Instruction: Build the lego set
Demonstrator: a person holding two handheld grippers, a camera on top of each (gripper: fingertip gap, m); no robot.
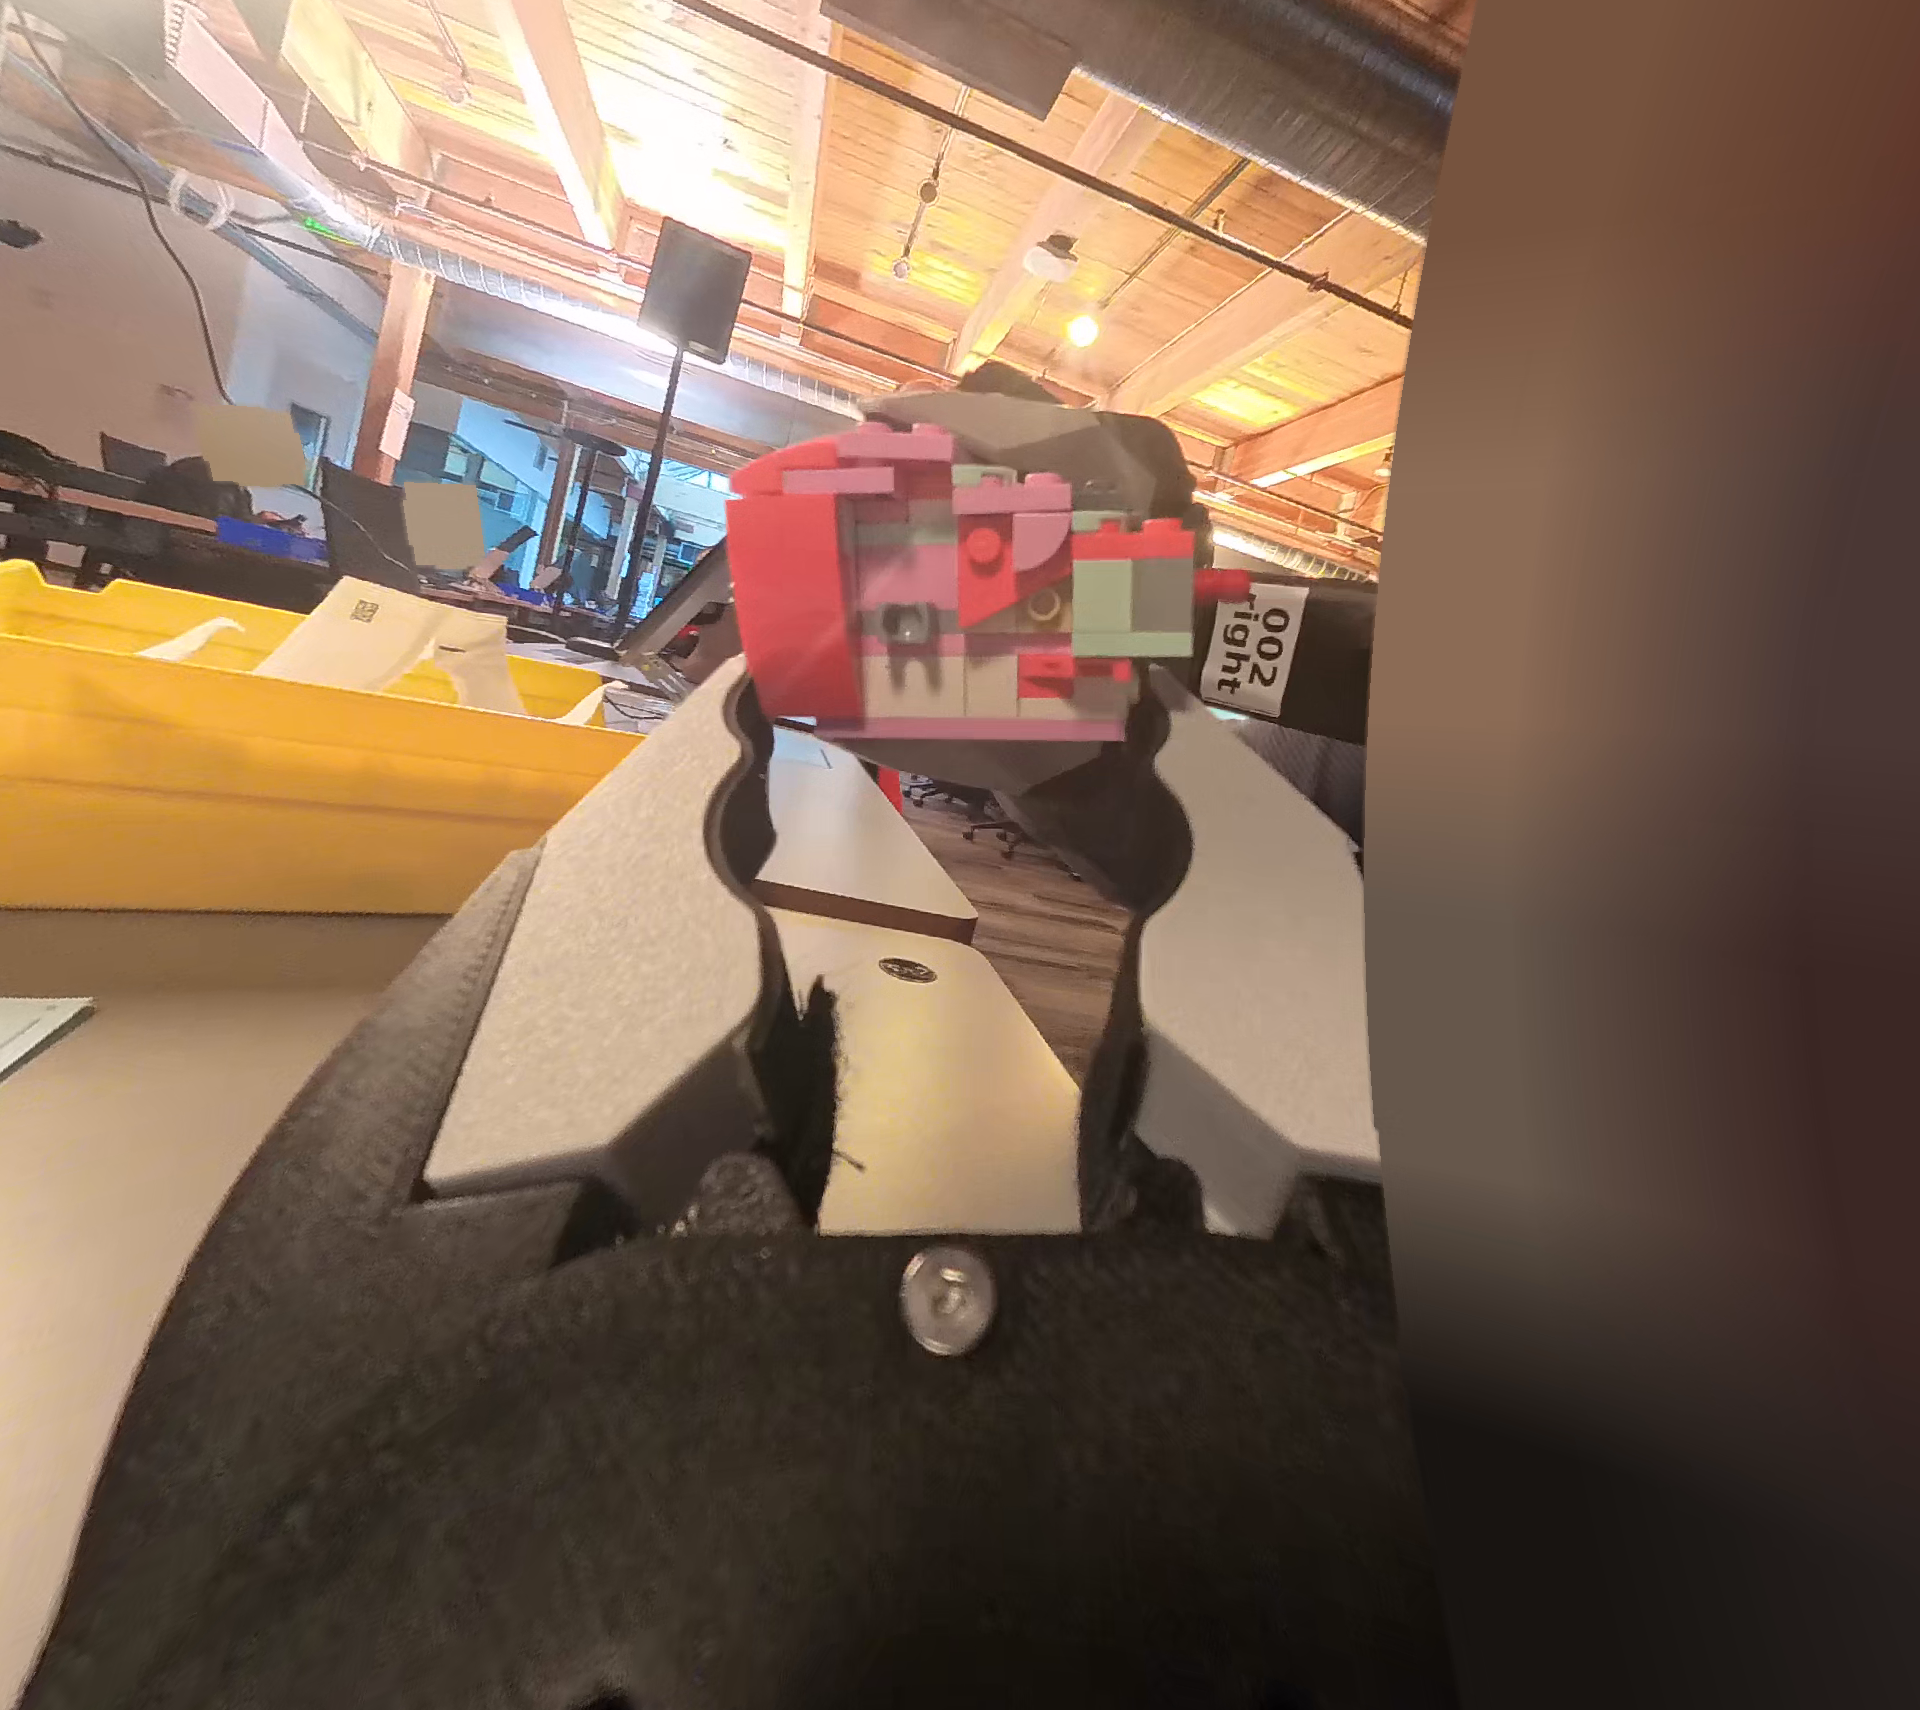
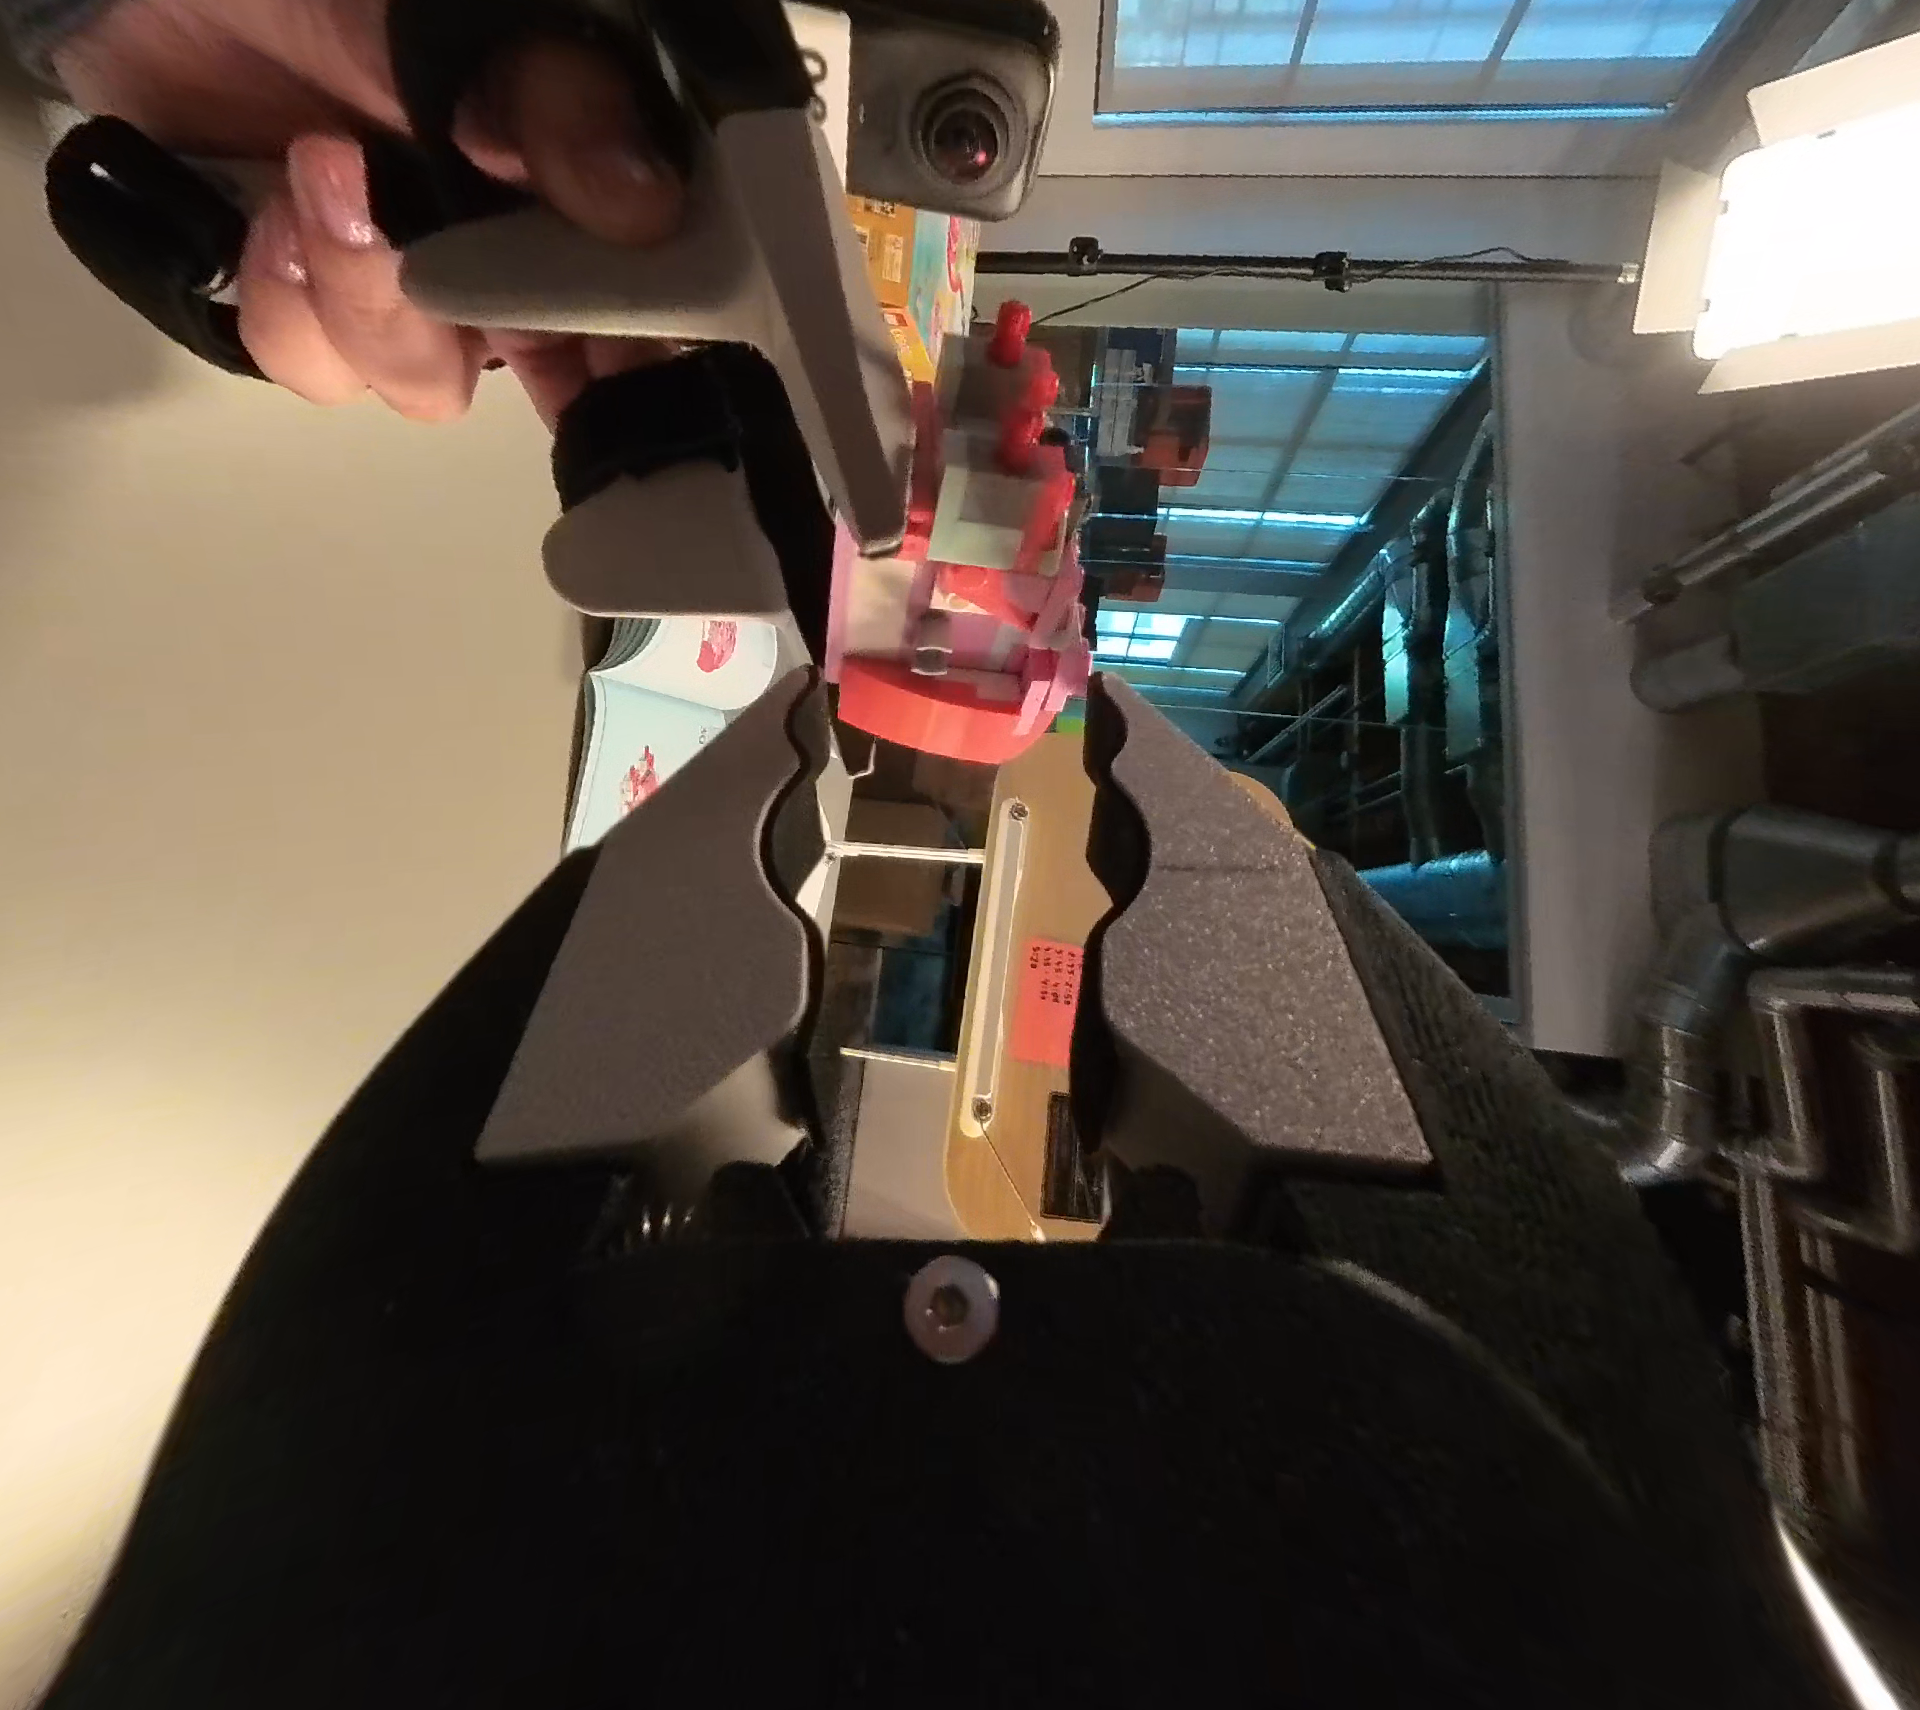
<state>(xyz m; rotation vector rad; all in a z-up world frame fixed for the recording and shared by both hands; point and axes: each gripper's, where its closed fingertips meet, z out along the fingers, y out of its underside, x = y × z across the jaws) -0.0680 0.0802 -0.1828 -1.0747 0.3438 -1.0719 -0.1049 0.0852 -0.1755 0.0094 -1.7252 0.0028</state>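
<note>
Red, pink and grey bricks make up a small toy model (image 1: 935,600) held up in the air between the two hand-held grippers, above a pale table (image 1: 156,1089).

The right gripper (image 2: 956,704) is closed on the model. In the left wrist view its dark grey fingers (image 1: 977,424) lie against the model's top and bottom faces. In its own view the model's rounded red end sits right between its fingertips.

The left gripper (image 1: 961,694) has its light grey fingers spread wide, and the model sits at their tips. One tip is just beside the red end and the other is near the opposite lower corner. Whether these pads press on the bricks cannot be told. In the right wrist view a hand (image 2: 343,206) holds this gripper by black finger straps, and one finger's tip overlaps the model's side below the small camera (image 2: 956,133).

A yellow bin (image 1: 260,777) holding white bags (image 1: 395,632) stands on the table to the left. An open booklet (image 2: 665,725) lies on the table beyond the right gripper's fingers.
</note>
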